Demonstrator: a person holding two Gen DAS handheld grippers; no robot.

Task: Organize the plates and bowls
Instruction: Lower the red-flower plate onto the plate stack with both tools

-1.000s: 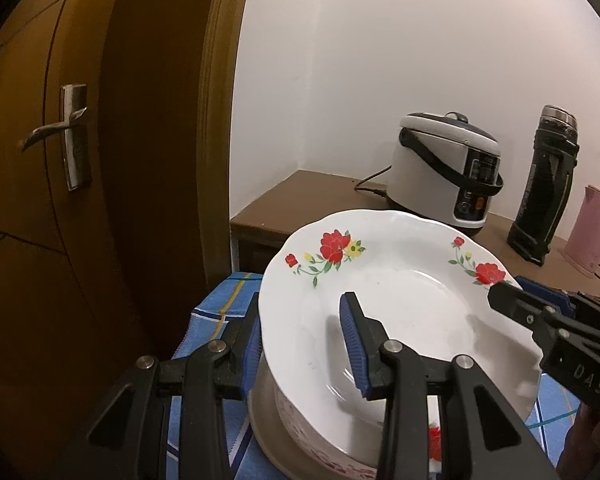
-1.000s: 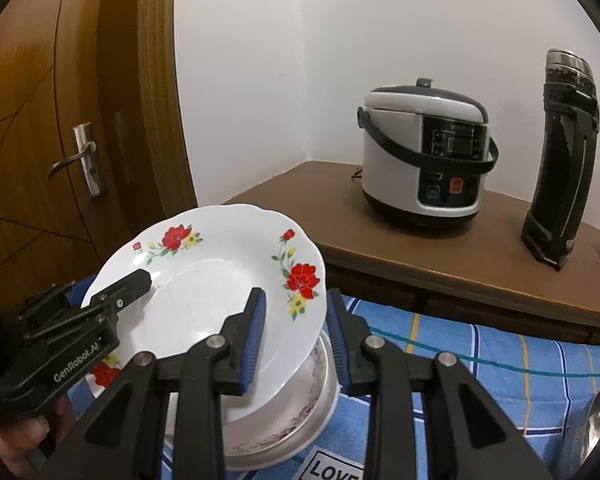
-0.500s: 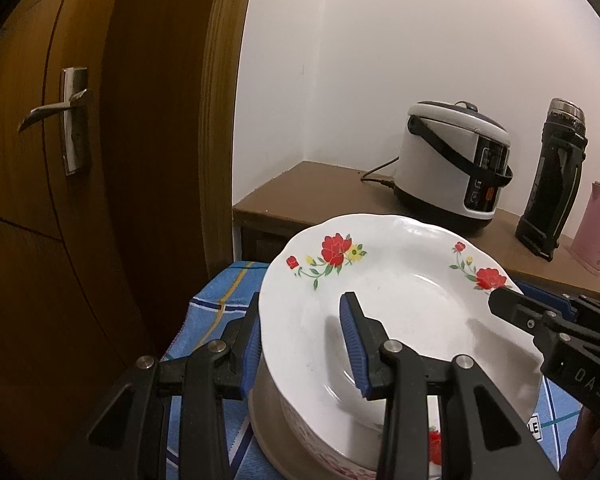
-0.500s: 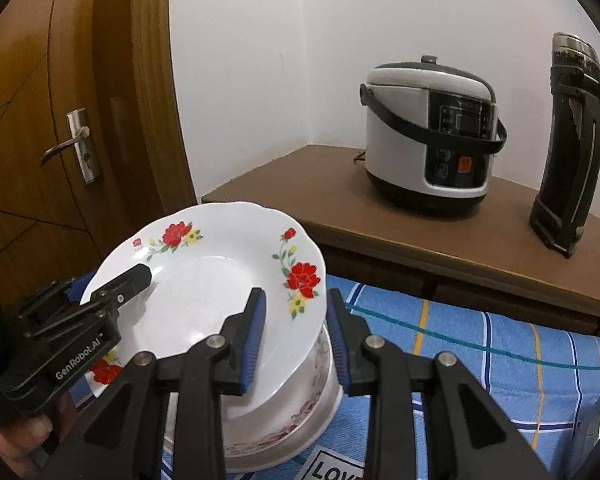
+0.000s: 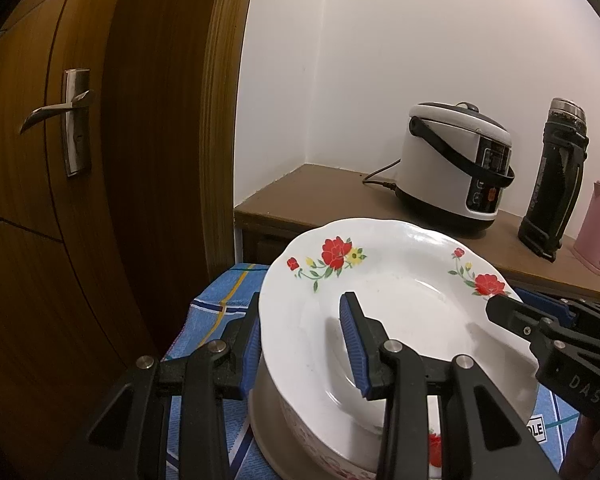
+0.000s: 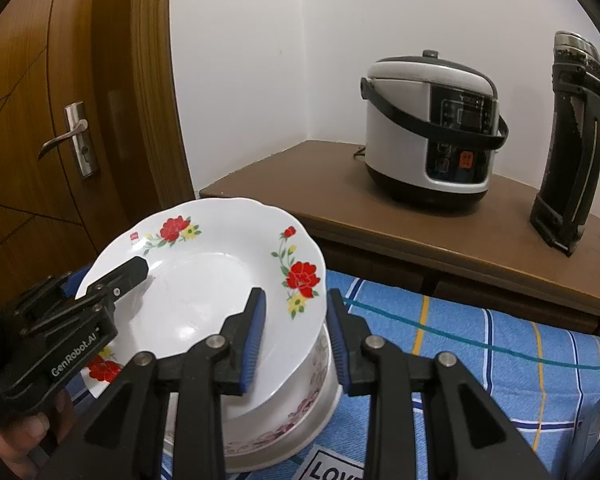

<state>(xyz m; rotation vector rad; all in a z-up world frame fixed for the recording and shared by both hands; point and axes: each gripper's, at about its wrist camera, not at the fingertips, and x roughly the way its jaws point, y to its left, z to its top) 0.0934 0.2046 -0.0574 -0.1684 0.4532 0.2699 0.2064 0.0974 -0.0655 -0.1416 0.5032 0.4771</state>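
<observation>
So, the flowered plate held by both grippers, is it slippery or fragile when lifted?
Probably both. The plate looks like glossy glazed ceramic, so it may slide between the pads and chip if dropped. It looks rigid, resting tilted on the bowl, so it could tip.
</observation>
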